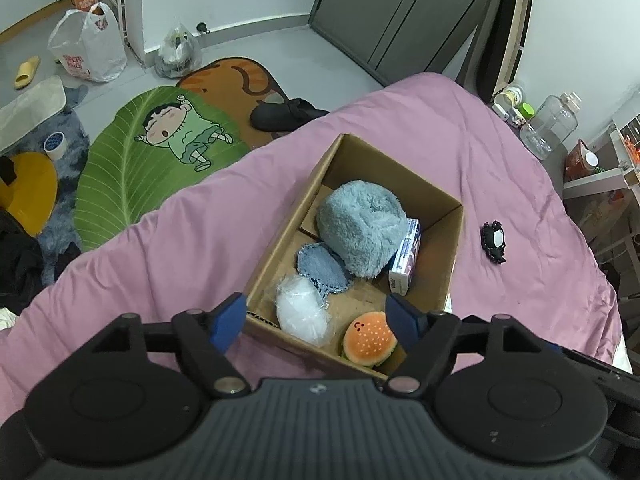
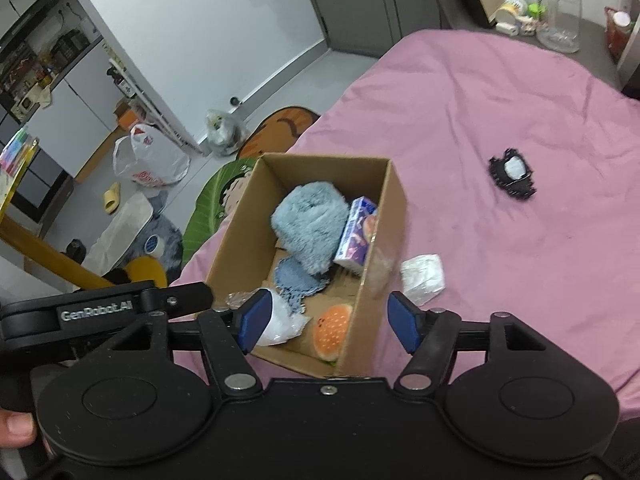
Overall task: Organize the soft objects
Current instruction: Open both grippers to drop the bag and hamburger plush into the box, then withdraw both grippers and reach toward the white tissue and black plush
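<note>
Cardboard box sits on the pink bed cover, serving as the collecting place, which explains why the soft things lie packed together inside it. From the left wrist view, a fluffy blue plush fills the far part, a small printed carton leans against the right wall, a denim patch and a white crinkly bag lie nearer, and a burger plush rests in the near corner. The left tool hangs over the near rim, spread, with nothing between its blue pads. A black and white toy lies on the cover to the right of the box, well apart, so it probably still needs gathering.

From the right wrist view, the right tool is likewise spread and empty above the box's near end. A white wad lies on the cover just beside the box's right wall, also outside. The black and white toy lies farther off.
</note>
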Available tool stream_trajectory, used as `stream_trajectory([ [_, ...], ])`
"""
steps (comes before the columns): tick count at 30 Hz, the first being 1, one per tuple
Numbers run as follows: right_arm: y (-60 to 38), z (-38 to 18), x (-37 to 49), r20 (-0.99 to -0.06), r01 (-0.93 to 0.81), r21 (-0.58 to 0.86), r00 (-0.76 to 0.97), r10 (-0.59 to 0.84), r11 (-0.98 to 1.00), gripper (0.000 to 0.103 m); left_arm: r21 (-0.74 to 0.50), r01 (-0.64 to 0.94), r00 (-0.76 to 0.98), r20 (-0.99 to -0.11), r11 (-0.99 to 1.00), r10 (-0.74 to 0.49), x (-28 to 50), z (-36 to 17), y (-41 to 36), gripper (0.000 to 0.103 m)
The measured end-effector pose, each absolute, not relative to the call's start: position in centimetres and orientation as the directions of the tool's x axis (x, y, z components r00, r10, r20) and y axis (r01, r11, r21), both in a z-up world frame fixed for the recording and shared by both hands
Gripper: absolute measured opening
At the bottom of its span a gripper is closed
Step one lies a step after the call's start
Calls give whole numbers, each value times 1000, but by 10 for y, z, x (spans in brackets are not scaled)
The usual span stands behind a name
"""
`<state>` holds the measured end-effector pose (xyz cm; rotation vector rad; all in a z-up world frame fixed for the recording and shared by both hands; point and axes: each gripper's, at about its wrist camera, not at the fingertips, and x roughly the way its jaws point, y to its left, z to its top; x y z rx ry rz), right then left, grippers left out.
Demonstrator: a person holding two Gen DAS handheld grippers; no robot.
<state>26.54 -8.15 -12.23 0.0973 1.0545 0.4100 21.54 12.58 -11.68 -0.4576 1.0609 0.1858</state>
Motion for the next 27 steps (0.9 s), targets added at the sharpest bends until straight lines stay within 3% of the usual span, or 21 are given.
stream_trajectory([
  [6, -90, -116, 260, -820, -267, 208, 476, 317, 941, 73, -235, -360, 477, -878, 903, -38, 208, -110, 117, 81],
  [16, -105, -103, 250, -787, -315, 235, 493, 371, 919, 85, -178, -355, 502, -865, 918, 26, 199, -99, 99, 102],
  [27, -127, -99, 241, -759, -330, 248, 518, 394, 911, 103, -113, -336, 520, -850, 935, 84, 188, -87, 75, 103],
])
